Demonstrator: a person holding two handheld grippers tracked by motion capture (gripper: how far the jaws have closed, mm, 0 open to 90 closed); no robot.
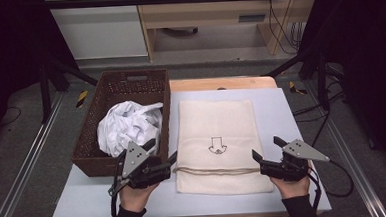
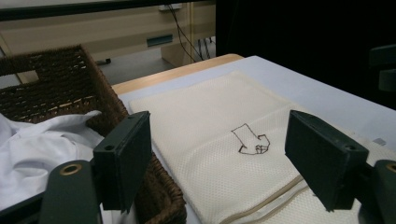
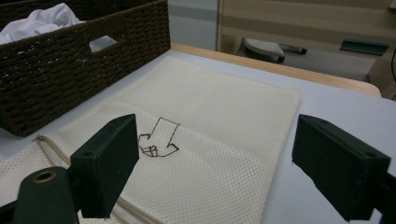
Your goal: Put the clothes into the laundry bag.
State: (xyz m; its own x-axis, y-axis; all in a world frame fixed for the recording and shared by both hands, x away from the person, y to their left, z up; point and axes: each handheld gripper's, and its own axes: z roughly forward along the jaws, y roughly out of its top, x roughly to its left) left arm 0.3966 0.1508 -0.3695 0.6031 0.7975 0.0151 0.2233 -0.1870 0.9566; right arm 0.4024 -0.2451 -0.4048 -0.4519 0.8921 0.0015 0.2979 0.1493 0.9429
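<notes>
A cream mesh laundry bag (image 1: 217, 143) lies flat on the white table, with a small dark arrow drawing (image 1: 216, 146) on it and a zipper (image 1: 211, 169) near its front end. A dark wicker basket (image 1: 91, 159) at the left holds crumpled white cloth (image 1: 128, 126). My left gripper (image 1: 162, 151) hovers at the basket's near right corner, open and empty. My right gripper (image 1: 267, 147) stands open and empty by the bag's right edge. The bag (image 2: 224, 140) lies ahead between the left jaws, and the bag (image 3: 210, 121) with the basket (image 3: 70, 60) shows past the right jaws.
The table's wooden far edge (image 1: 222, 83) lies behind the bag. Metal rails (image 1: 24, 167) run along both sides of the table. A wooden shelf unit (image 1: 211, 12) and cables (image 1: 282, 28) stand farther back on the floor.
</notes>
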